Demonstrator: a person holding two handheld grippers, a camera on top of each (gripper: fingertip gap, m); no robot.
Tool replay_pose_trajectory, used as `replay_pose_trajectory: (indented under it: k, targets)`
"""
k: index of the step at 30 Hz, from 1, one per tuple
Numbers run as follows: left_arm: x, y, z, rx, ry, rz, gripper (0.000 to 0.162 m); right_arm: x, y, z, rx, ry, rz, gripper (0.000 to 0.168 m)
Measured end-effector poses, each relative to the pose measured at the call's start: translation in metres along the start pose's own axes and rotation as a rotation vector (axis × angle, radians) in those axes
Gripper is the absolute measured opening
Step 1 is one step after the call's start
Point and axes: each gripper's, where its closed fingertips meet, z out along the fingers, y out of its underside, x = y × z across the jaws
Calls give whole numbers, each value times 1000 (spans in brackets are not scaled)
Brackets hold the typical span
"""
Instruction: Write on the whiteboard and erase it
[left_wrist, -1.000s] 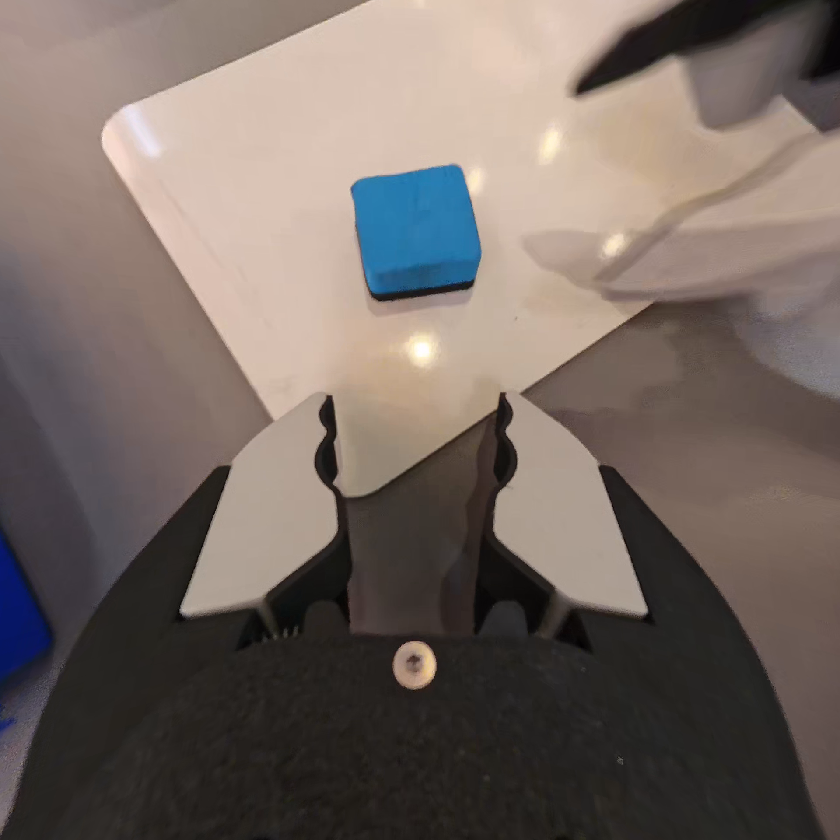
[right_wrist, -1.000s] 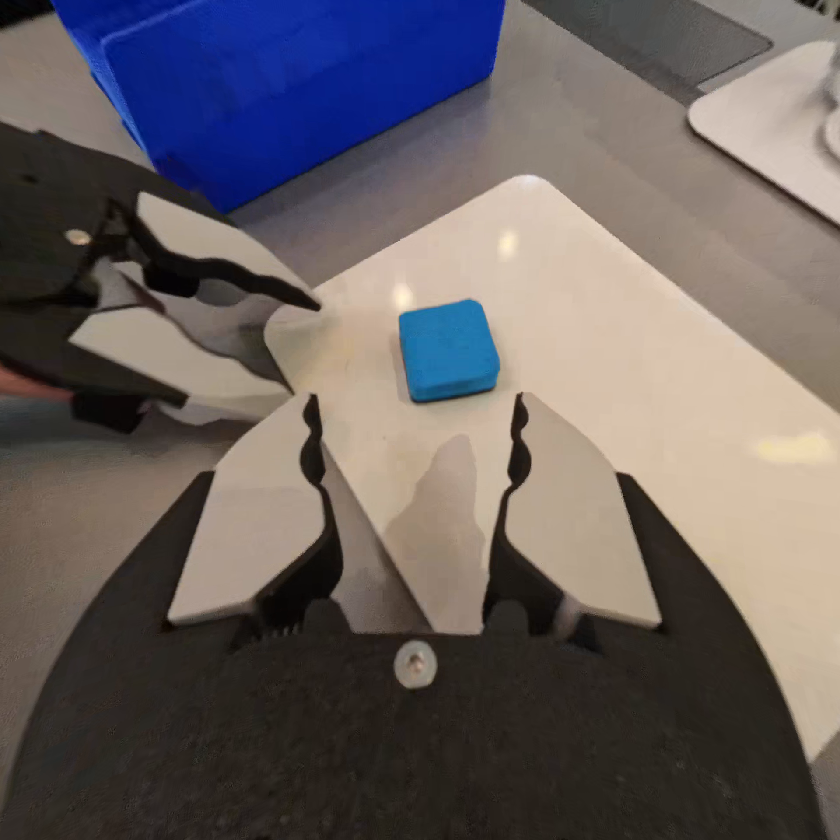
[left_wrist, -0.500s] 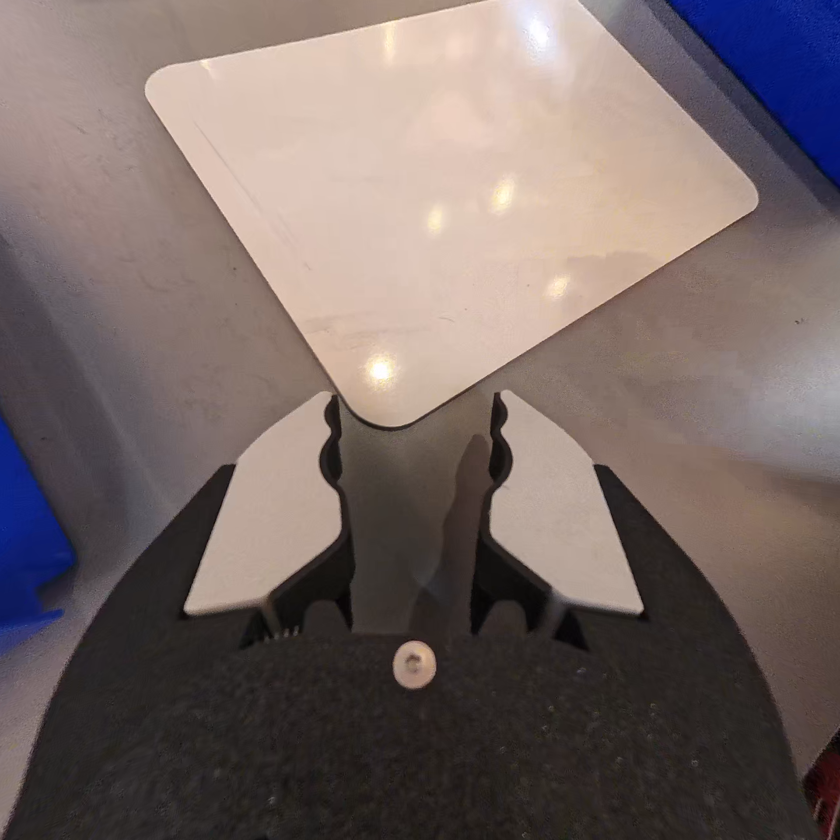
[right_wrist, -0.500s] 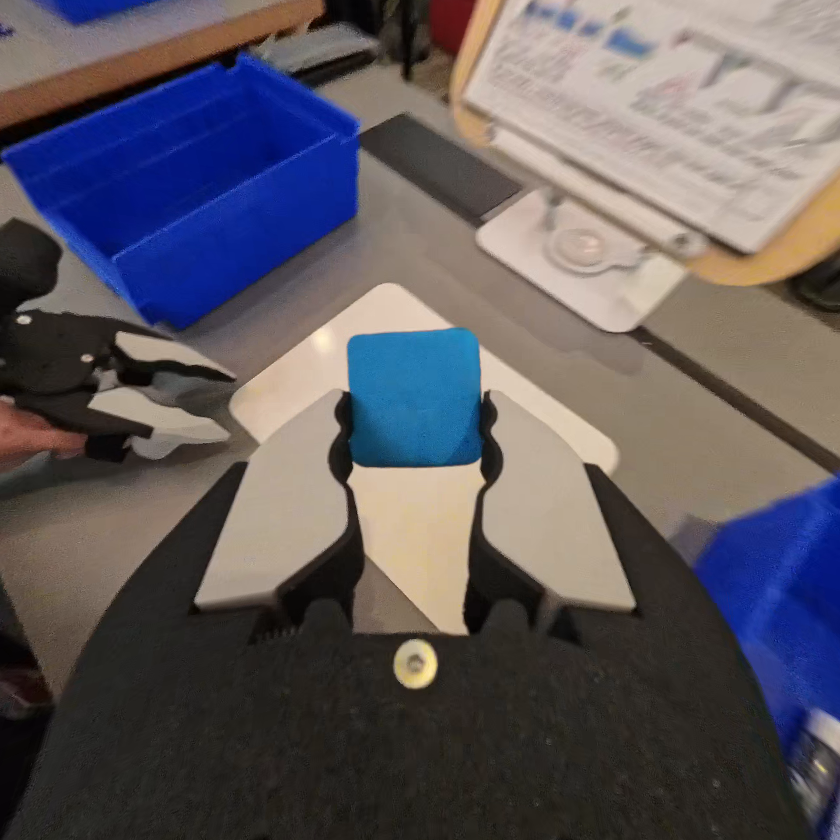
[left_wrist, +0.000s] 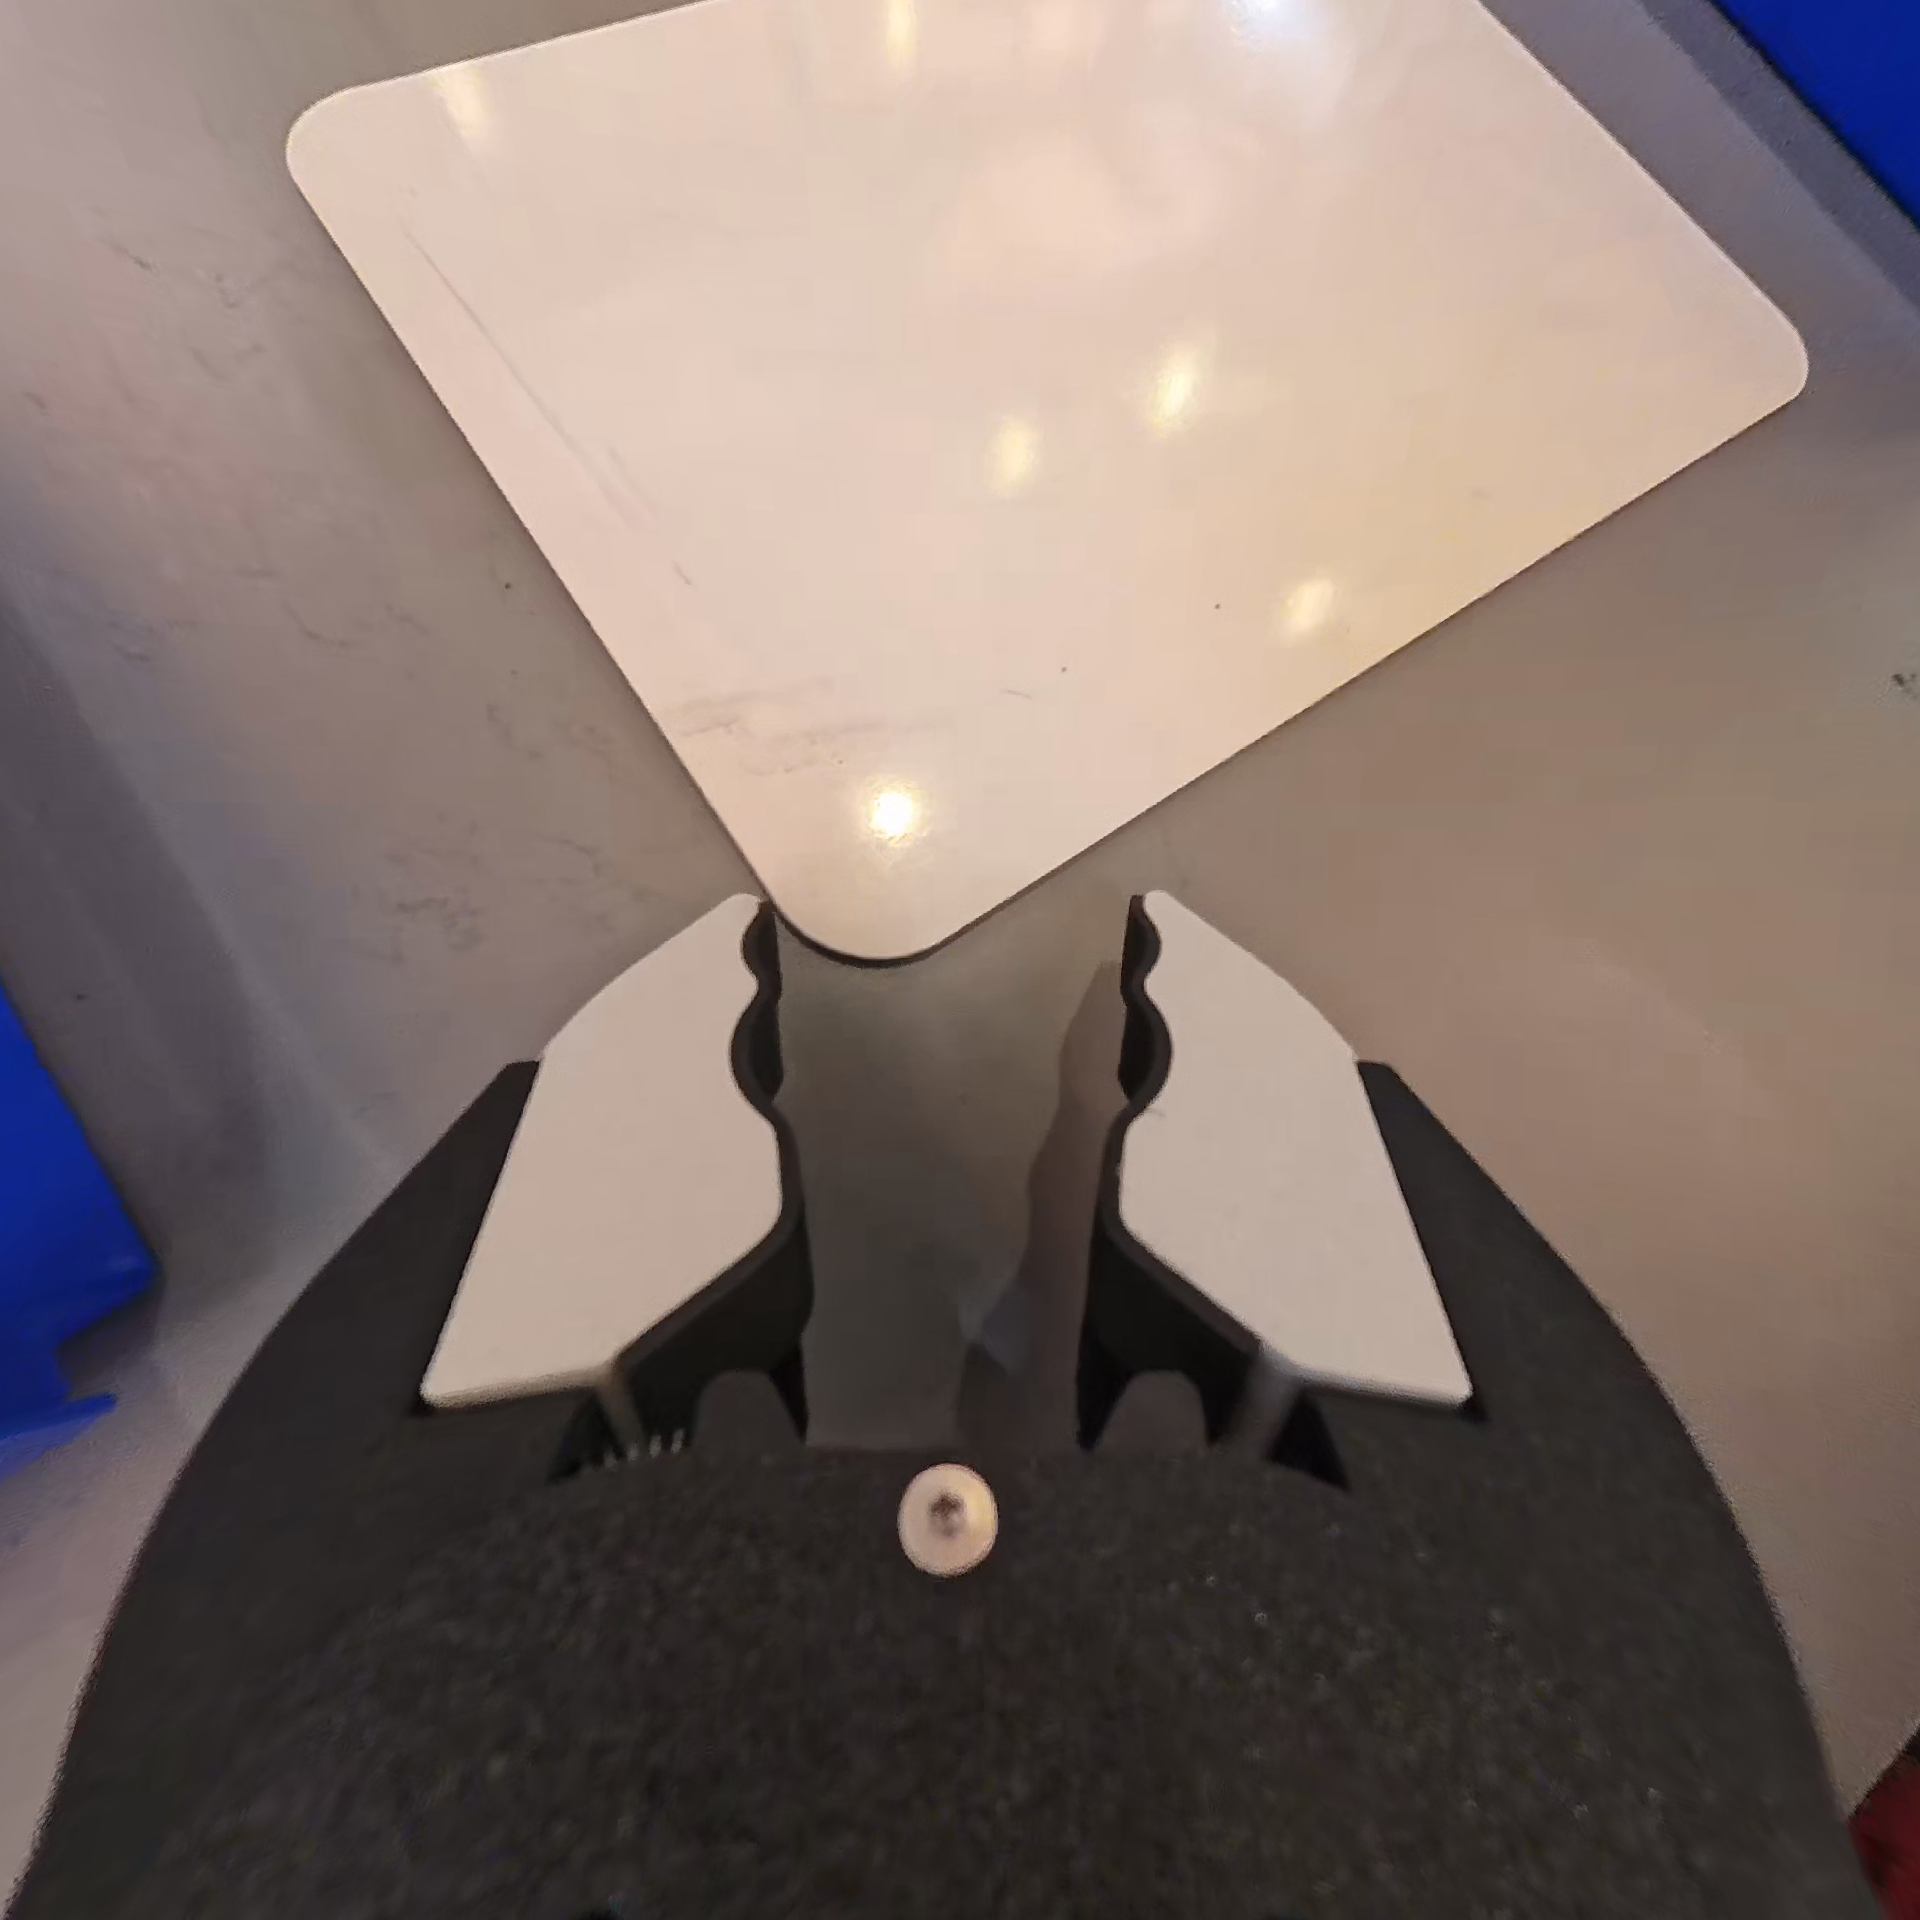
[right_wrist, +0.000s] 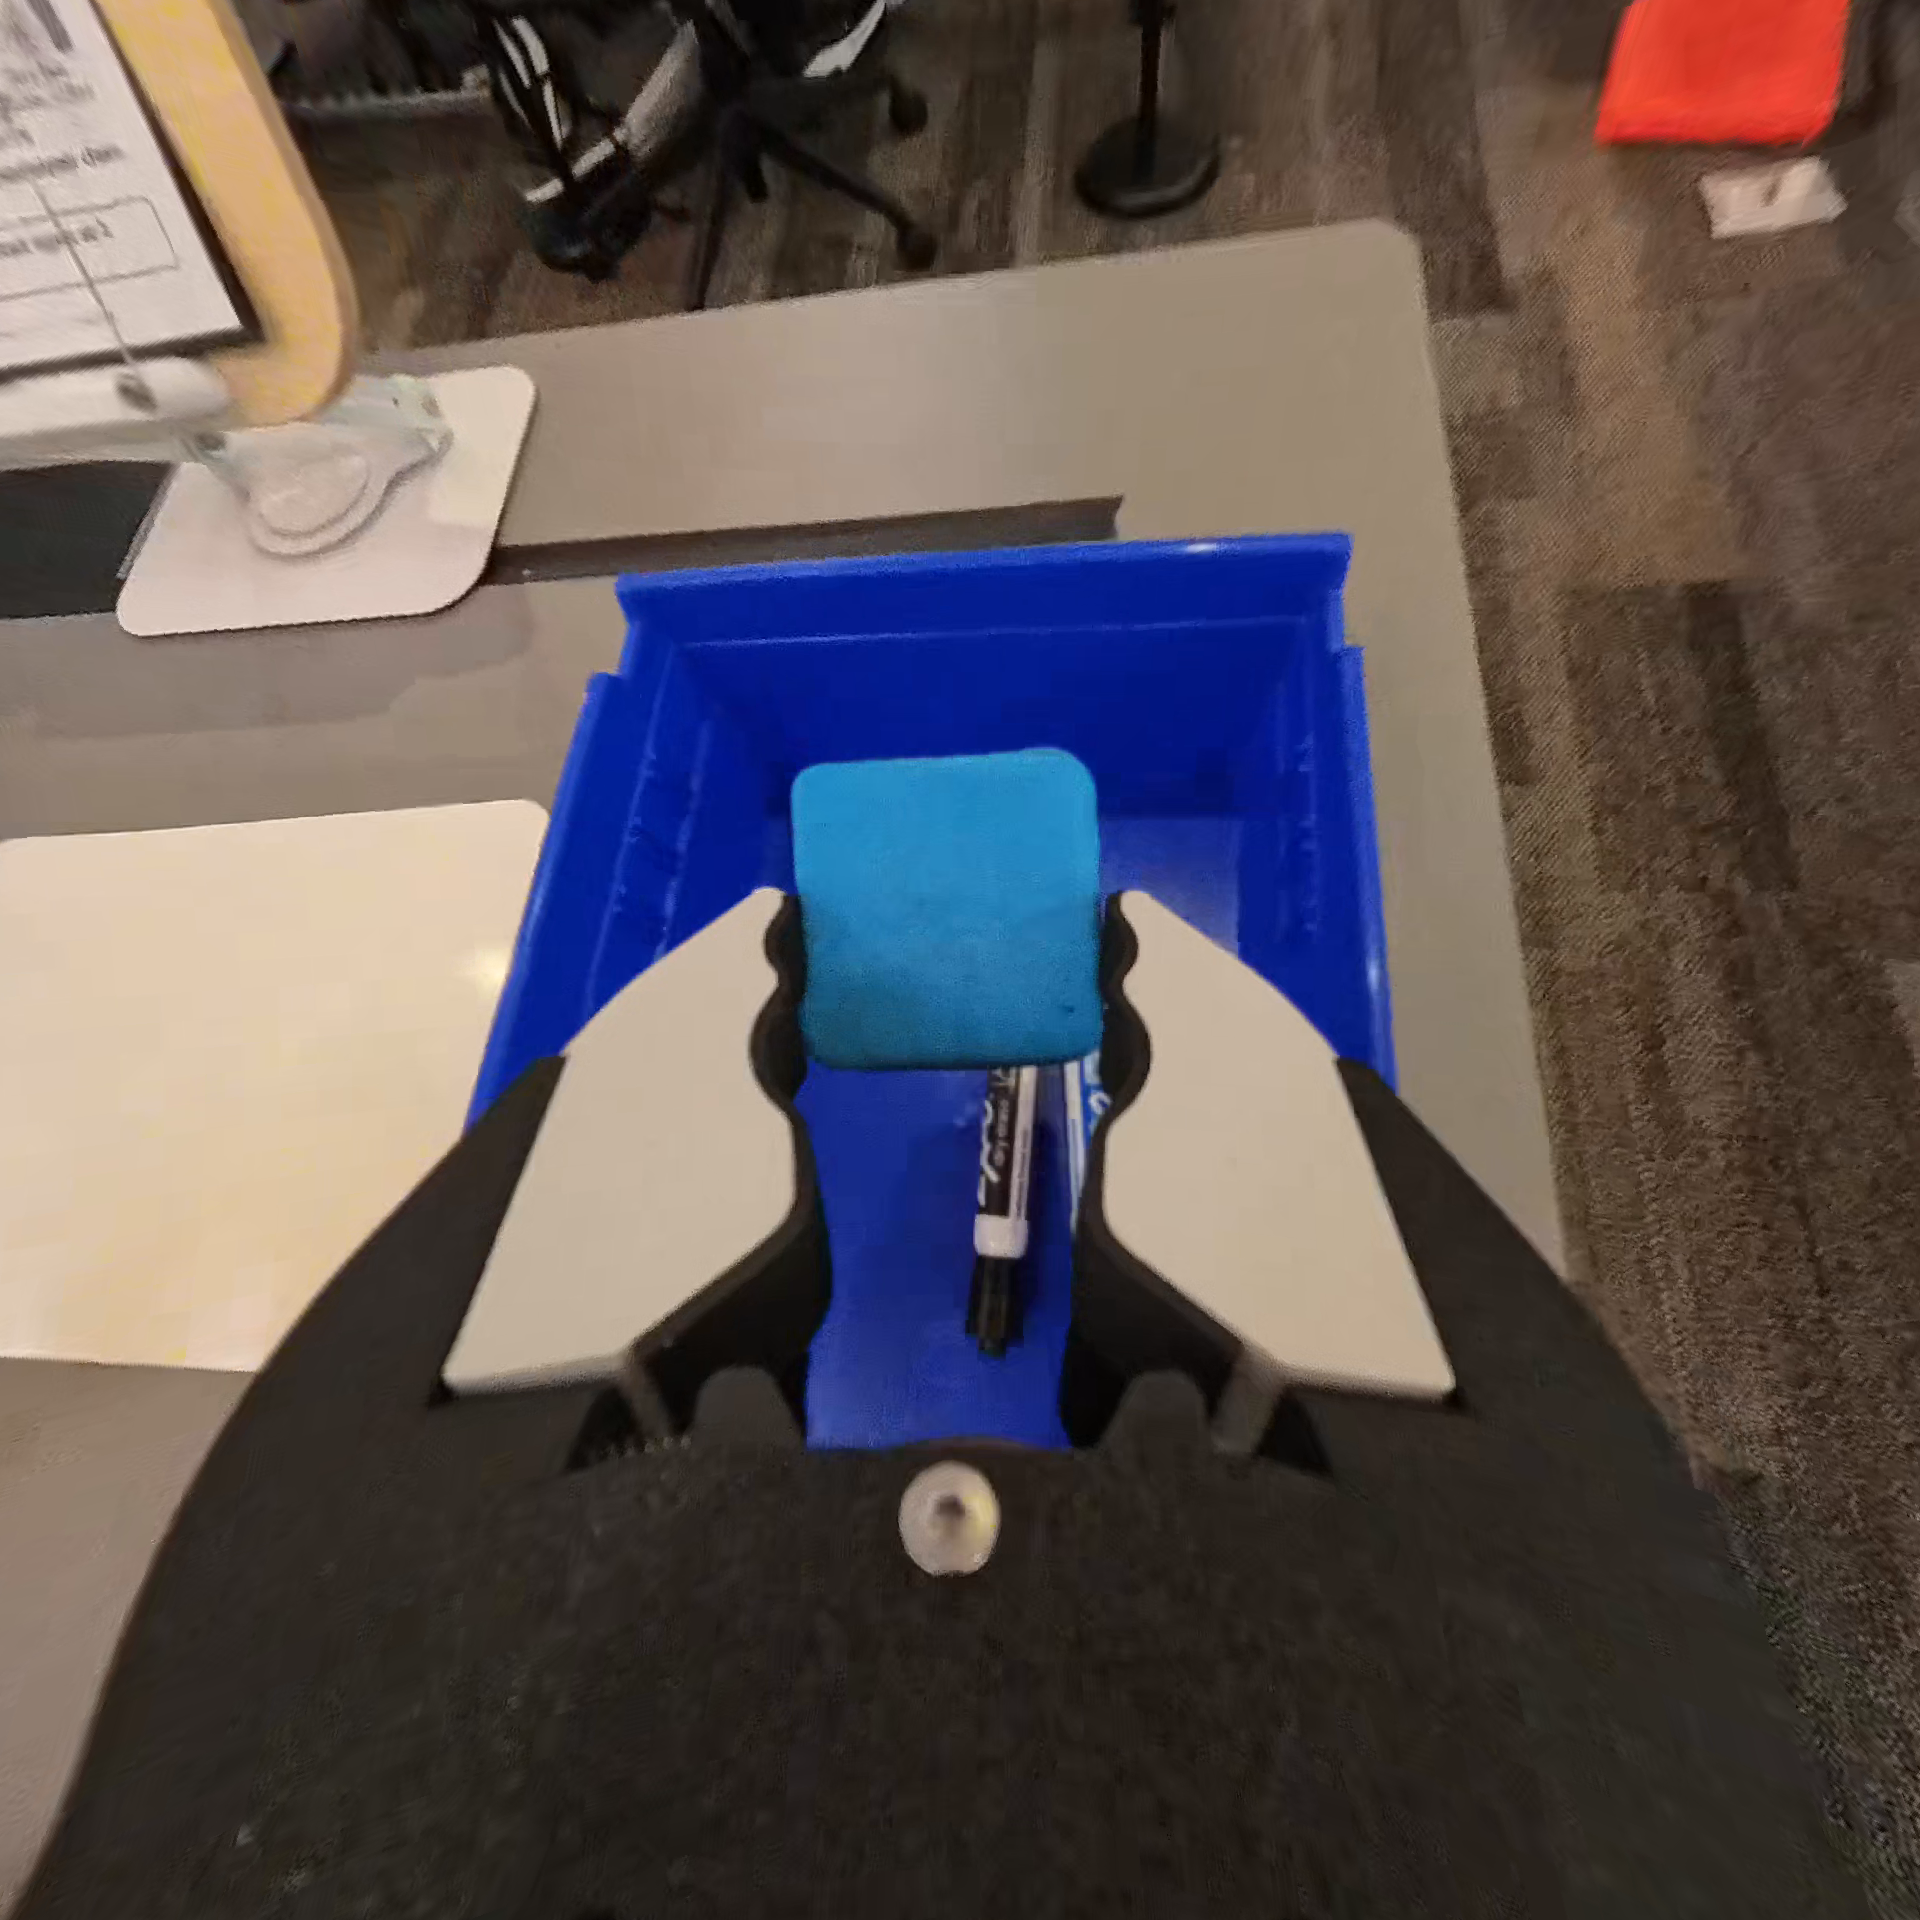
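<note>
My right gripper (right_wrist: 943, 925) is shut on the blue eraser (right_wrist: 943, 909), with both pads pressed on its sides. It holds the eraser above the open blue bin (right_wrist: 977, 665), where a black marker (right_wrist: 1003, 1174) lies on the floor. The white whiteboard (right_wrist: 239, 1070) lies left of the bin, and in the left wrist view (left_wrist: 987, 416) its face is bare apart from faint smudges. My left gripper (left_wrist: 948, 914) is open and empty, just short of the board's near corner.
A second blue bin (left_wrist: 52, 1226) shows at the left edge of the left wrist view. A stand with a white base (right_wrist: 322, 499) and a framed sheet stands at the back left. The grey table's right edge (right_wrist: 1475, 727) drops to carpet.
My right gripper closed on the eraser, lifted it off the whiteboard and carried it right, over the blue bin. My left gripper drew back a little from the board and stayed open.
</note>
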Motion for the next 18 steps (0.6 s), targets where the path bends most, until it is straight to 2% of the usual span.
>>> replay_pose_trajectory:
  k: [2, 8, 11, 13, 15, 18]
  targets:
    - [0, 0, 2, -8, -11, 12, 63, -1, 8, 31, -68, -26, 7, 54]
    - [0, 1, 4, -18, -41, 43, 63, 4, 38, 120, -316, 71, -105, 54]
    - [-1, 1, 5, -22, -46, 42, 63, 10, 62, 144, -470, 113, -114, 56]
    - [-2, 0, 4, -15, -49, 38, 63, 9, 65, 145, -475, 113, -116, 78]
    - [-2, 0, 2, -4, -50, 30, 64, 3, 52, 123, -391, 104, -128, 77]
    - [-7, 0, -3, 15, -76, 23, 64, -18, 28, 55, -133, 30, -118, 75]
